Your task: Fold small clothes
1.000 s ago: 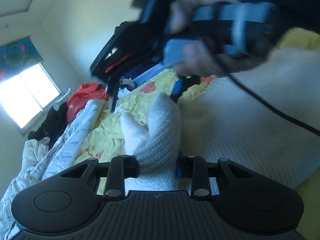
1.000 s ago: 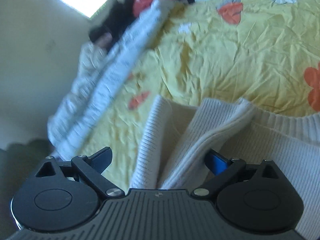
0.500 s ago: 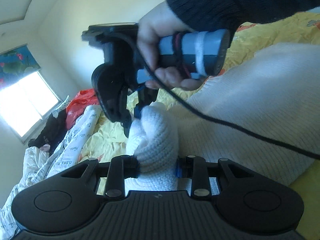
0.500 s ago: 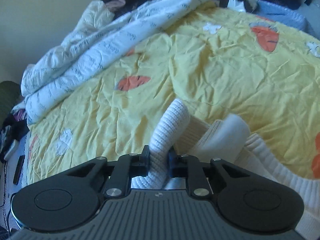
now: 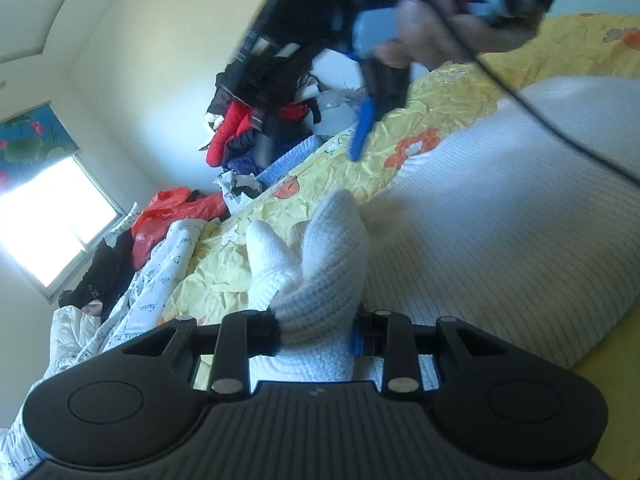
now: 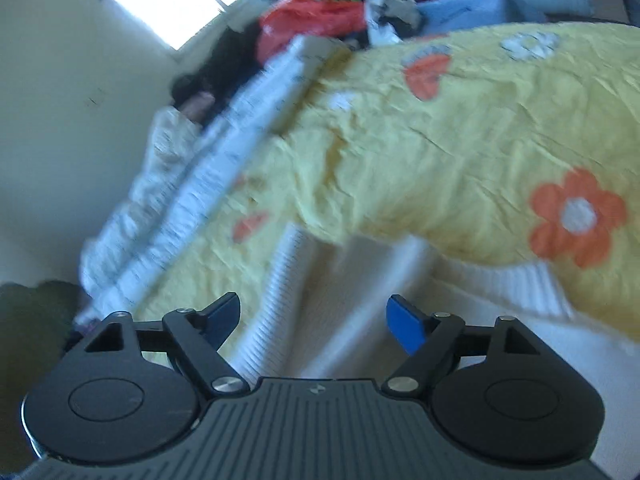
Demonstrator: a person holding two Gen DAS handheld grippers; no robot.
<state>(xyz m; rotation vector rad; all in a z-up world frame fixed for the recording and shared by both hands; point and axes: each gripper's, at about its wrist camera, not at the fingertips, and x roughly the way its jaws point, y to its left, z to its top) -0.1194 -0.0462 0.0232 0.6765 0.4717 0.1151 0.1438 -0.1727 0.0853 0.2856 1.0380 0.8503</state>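
**Left gripper pinching the knit, right gripper letting go**

We are holding a bunched fold of the white knit sweater (image 5: pixel 500 240) in the left gripper (image 5: pixel 316 332); its two fingers are pressing in on the thick ribbed wad from either side, and the fold is rising up out of the jaws in two rounded humps. The rest of the sweater is spreading away to the right across the yellow flowered bedsheet (image 5: pixel 436 108), lying flat and wide.

We are carrying the right gripper (image 6: pixel 312 320) with its fingers standing well apart. Its jaws have just been opening, and nothing is pressed between the blue pads (image 6: pixel 404 322); a ribbed edge of the sweater (image 6: pixel 280 296) is lying below and beyond the gap, blurred by motion. In the left wrist view this same gripper is showing high at the far side, blurred, gripped by a hand (image 5: pixel 432 36) with a dark sleeve, one blue fingertip pointing down toward the sheet, and a black cable (image 5: pixel 560 132) is trailing from it over the sweater.

At the far left we are seeing a white printed quilt (image 5: pixel 152 292) rumpled along the bed's edge, a red plastic bag (image 5: pixel 168 216) beside it, and a heap of dark and red clothes (image 5: pixel 256 120) farther back. A bright window (image 5: pixel 48 220) is glowing at the left wall.
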